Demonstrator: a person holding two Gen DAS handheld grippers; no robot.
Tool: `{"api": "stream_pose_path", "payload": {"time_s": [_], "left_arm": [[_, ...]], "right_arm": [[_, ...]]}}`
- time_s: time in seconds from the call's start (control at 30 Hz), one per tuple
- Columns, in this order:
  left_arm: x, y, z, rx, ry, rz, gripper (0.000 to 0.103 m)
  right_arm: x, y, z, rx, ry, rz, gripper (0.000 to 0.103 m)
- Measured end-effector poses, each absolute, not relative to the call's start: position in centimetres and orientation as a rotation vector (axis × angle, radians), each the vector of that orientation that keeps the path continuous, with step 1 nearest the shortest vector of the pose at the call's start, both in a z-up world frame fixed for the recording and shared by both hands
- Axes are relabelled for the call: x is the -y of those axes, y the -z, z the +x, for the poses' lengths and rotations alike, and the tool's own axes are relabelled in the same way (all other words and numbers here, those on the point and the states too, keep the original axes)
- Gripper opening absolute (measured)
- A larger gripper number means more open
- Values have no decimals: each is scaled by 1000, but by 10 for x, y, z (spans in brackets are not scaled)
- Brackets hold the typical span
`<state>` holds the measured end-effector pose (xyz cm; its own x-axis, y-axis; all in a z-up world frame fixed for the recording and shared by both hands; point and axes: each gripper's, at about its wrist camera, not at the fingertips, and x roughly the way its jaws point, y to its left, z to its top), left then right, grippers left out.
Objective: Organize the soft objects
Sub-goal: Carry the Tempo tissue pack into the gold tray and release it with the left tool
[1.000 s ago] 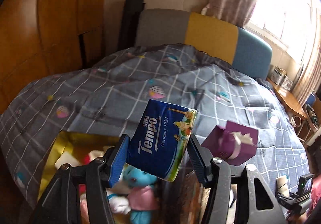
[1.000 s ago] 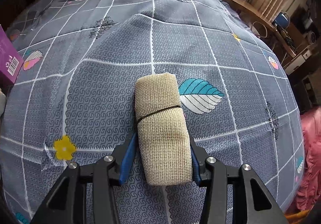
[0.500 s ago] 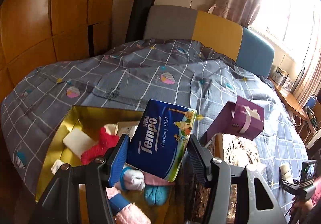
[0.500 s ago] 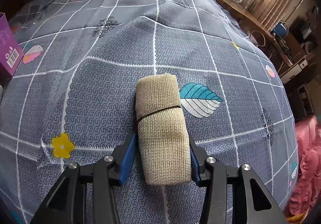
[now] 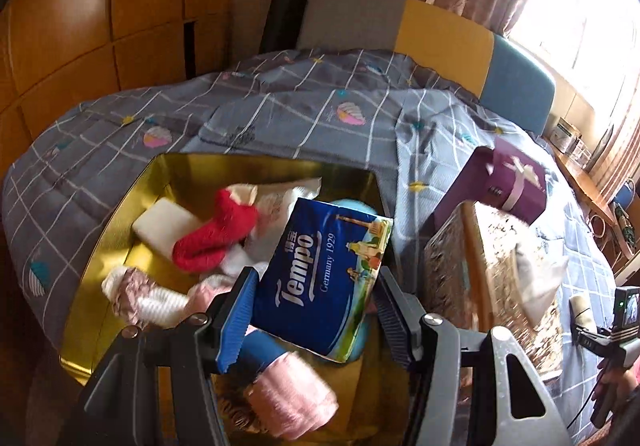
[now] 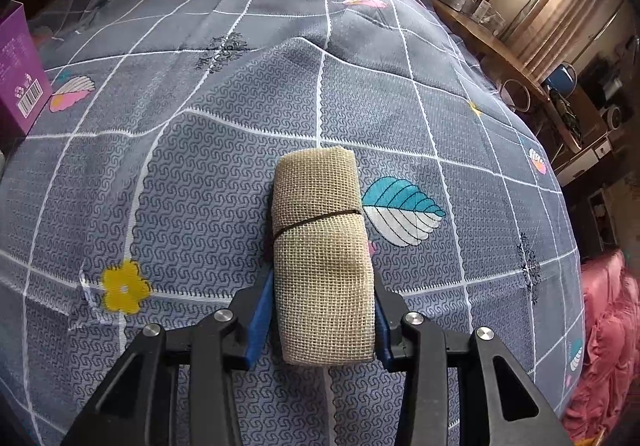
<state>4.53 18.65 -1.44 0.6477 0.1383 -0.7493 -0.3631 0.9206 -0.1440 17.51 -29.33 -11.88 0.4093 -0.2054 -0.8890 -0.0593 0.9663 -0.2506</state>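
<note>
My left gripper [image 5: 314,292] is shut on a blue Tempo tissue pack [image 5: 324,274], held tilted just above a gold box [image 5: 120,214] on the bed. In the box lie a red sock [image 5: 216,236], a white pad [image 5: 164,224], pink rolled cloths [image 5: 294,398] and other soft items. In the right wrist view a rolled burlap cloth [image 6: 320,246], bound with a dark band, lies on the grey quilt [image 6: 192,182]. My right gripper [image 6: 322,306] straddles its near end; the jaws are closing and the pads press its sides.
A purple tissue box [image 5: 508,182] stands beyond a patterned gold box [image 5: 492,270] to the right of the open box, and shows again at the left edge [image 6: 18,70]. Headboard [image 5: 440,34] and wooden wardrobe [image 5: 80,14] stand behind. A person's hand holds the other gripper [image 5: 616,342].
The left gripper has come down and forward with the tissue pack, so the gold box and its contents now fill the view. The right gripper's jaws have narrowed on the burlap roll.
</note>
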Motion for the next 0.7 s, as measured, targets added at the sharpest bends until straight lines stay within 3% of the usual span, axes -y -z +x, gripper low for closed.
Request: {"api": "stream_pose_path", "payload": {"time_s": [0.37, 0.7], "left_arm": [[-261, 55, 2, -887, -436, -422, 59], [-259, 81, 9, -944, -454, -391, 60]], "right_arm": [[294, 117, 176, -1150, 91, -265, 39], [295, 117, 180, -1164, 98, -248, 39]]}}
